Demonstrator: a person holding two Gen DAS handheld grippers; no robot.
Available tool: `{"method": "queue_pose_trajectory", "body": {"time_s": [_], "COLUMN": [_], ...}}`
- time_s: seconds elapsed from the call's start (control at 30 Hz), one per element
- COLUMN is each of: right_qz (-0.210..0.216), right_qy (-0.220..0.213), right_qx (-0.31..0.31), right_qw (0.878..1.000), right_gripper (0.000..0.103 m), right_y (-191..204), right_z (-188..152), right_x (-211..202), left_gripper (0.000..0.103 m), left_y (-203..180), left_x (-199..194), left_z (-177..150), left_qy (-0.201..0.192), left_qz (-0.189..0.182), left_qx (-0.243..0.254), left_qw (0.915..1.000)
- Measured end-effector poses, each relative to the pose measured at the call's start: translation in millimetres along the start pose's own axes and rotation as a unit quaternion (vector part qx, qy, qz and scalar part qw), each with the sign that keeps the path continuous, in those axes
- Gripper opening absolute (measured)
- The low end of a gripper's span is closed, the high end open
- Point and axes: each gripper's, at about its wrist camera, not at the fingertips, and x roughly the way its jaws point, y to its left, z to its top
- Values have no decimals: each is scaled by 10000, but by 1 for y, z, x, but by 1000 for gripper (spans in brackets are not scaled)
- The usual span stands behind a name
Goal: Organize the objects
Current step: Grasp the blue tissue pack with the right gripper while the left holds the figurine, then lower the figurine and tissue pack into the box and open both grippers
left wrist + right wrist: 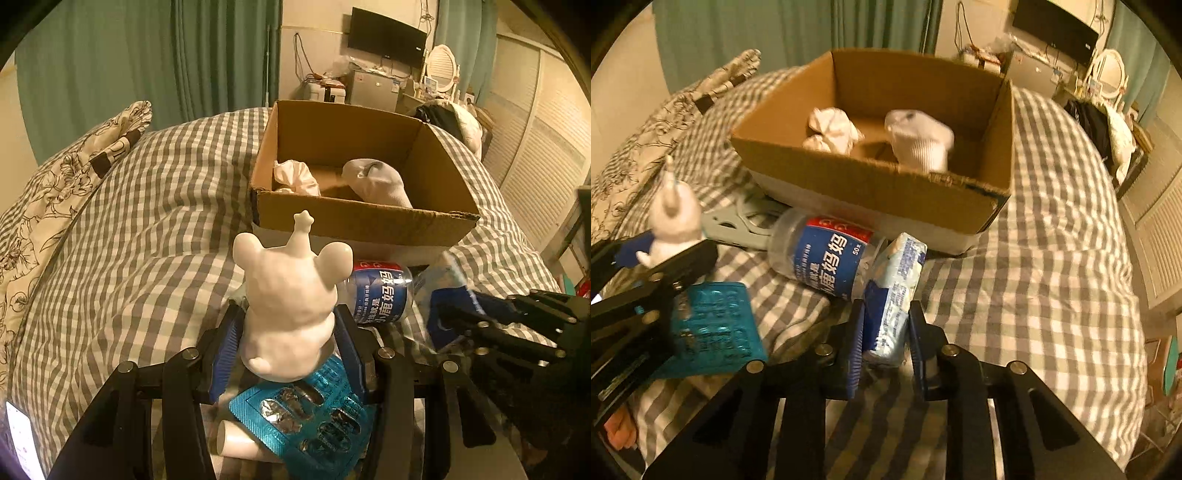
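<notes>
My left gripper (286, 339) is shut on a white bear figurine (291, 299), held upright above a teal blister pack (306, 421); the figurine also shows in the right wrist view (674, 221). My right gripper (886, 332) is shut on a pale blue tissue packet (897, 291). A clear bottle with a blue label (827, 258) lies on the checked bedspread in front of an open cardboard box (871, 192). The box holds a white sock (919, 140) and a crumpled white cloth (831, 129).
A white tube (236, 439) lies under the blister pack. A grey flat plastic piece (738, 225) lies by the box's near left corner. A floral pillow (66, 177) is at the bed's left. White louvred doors (535, 155) stand to the right.
</notes>
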Motion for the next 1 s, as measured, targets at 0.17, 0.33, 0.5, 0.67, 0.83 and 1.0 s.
{"method": "queue_pose_trajectory", "body": {"time_s": [0.17, 0.33, 0.5, 0.67, 0.83, 1.0], "right_qz": [24, 124, 222, 275, 328, 329], "right_qy": [-215, -396, -640, -952, -1367, -1663], "right_qx": [-30, -97, -121, -79, -72, -35], "right_qw": [9998, 9991, 9976, 9951, 9900, 9855], "right_gripper": [21, 21, 21, 20, 21, 21], "right_y": [13, 16, 16, 11, 5, -5], "right_z": [0, 3, -1, -1, 5, 19], "right_x": [-17, -34, -60, -93, -128, -150], "left_gripper": [51, 51, 51, 51, 51, 51], "left_y": [0, 2, 0, -7, -19, -29], "left_x": [-9, -17, -31, -51, -72, -82], "left_z": [-1, -3, -4, 3, 17, 37], "left_qy": [-43, -5, -61, -203, -454, -670], "left_qz": [5, -37, -87, -133, -78, -16], "left_qx": [-52, -154, -226, -214, -76, 88], "left_qw": [10000, 9999, 9997, 9995, 9989, 9977]}}
